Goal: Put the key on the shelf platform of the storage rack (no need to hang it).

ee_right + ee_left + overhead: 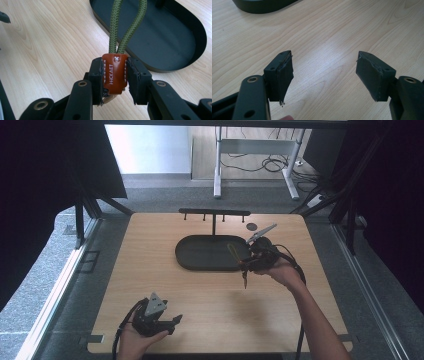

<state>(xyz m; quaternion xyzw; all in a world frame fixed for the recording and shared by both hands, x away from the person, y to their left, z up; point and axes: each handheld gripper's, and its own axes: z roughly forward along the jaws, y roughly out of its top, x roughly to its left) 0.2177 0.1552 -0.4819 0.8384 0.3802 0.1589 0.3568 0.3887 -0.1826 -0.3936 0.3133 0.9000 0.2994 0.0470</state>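
A key fob with a brown leather tab (113, 73) and an olive-green cord loop (128, 27) sits between the pads of my right gripper (115, 77), which is shut on the tab. In the high view my right gripper (250, 262) hovers at the right end of the dark oval tray (200, 256). The green loop (233, 251) points over the tray, and a small part of the fob hangs below the hand. My left gripper (176, 320) rests near the table's front edge. Its jaws (324, 75) stand apart over bare wood with nothing between them.
A black rack with several hooks (215, 212) stands behind the tray near the table's far edge. A small dark disc (251, 226) lies to its right. The tray's rim (262, 6) shows at the top left of the left gripper view.
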